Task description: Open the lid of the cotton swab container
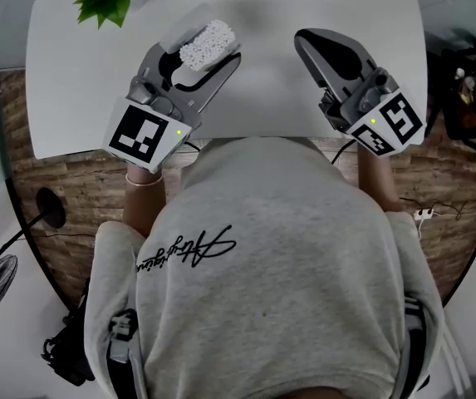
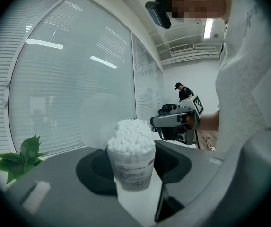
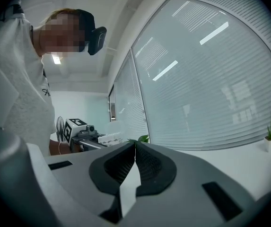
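Left gripper (image 1: 198, 66) clamps the cotton swab container (image 2: 132, 167) at eleven o'clock, its swabs (image 1: 208, 40) heaped uncovered. Right gripper (image 1: 308, 41), at one o'clock, is closed and empty. Any further tilt could spill the swabs.

The cotton swab container (image 2: 133, 171) is showing clear, glossy plastic, its swab tips (image 2: 130, 136) looking fluffy and matt. The right gripper (image 3: 135, 144) is showing smooth matt grey plastic with ribbed black pads (image 3: 150, 167); the table (image 1: 71, 98) is looking smooth and white
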